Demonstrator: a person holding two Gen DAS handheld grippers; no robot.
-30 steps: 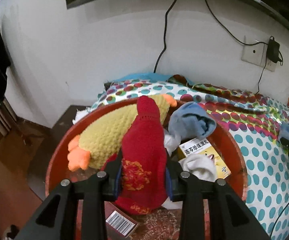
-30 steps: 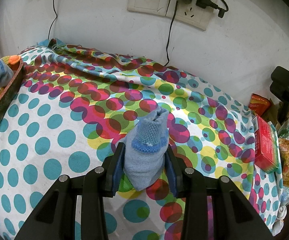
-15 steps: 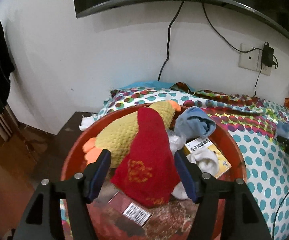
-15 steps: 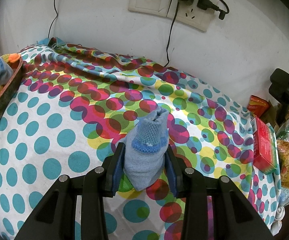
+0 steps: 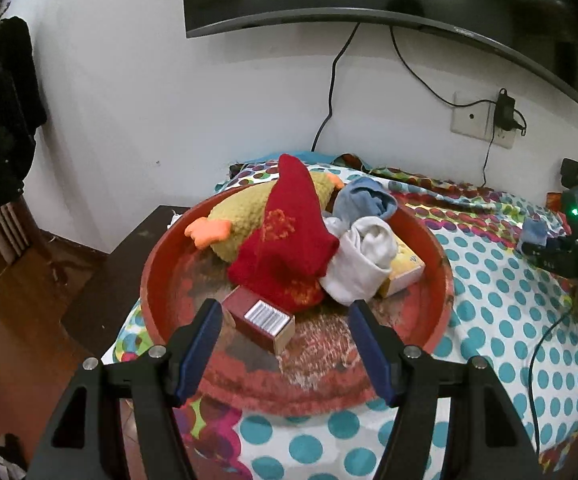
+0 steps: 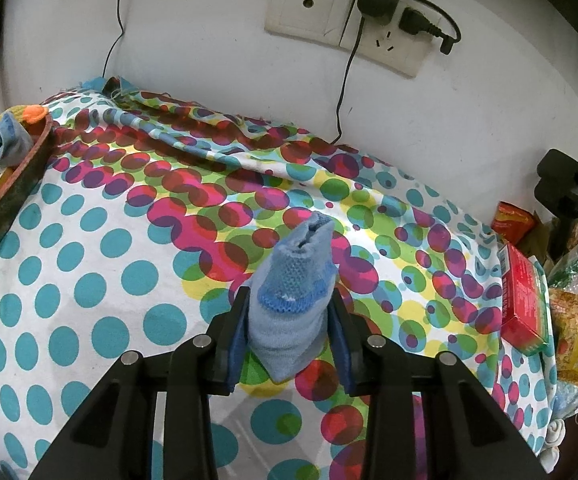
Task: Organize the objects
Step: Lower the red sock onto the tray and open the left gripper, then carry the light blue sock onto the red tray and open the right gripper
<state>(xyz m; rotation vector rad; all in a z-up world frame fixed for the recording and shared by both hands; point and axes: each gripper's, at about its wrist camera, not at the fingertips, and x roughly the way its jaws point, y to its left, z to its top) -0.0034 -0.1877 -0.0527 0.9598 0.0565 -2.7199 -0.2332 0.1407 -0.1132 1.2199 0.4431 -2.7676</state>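
A rolled light-blue sock [image 6: 289,316] sits pinched between the pads of the right gripper [image 6: 289,334], low over the polka-dot cloth [image 6: 101,280] on the counter, with bare cloth all around it. To its left stands the rim of the round red tray [image 5: 441,268]. There the left gripper [image 5: 287,338] hangs with jaws spread and empty, near the rim, over a red matchbox [image 5: 263,318] (label unreadable). Behind it a red sock [image 5: 289,240] lies on a yellow plush toy [image 5: 241,224], beside white socks [image 5: 363,258].
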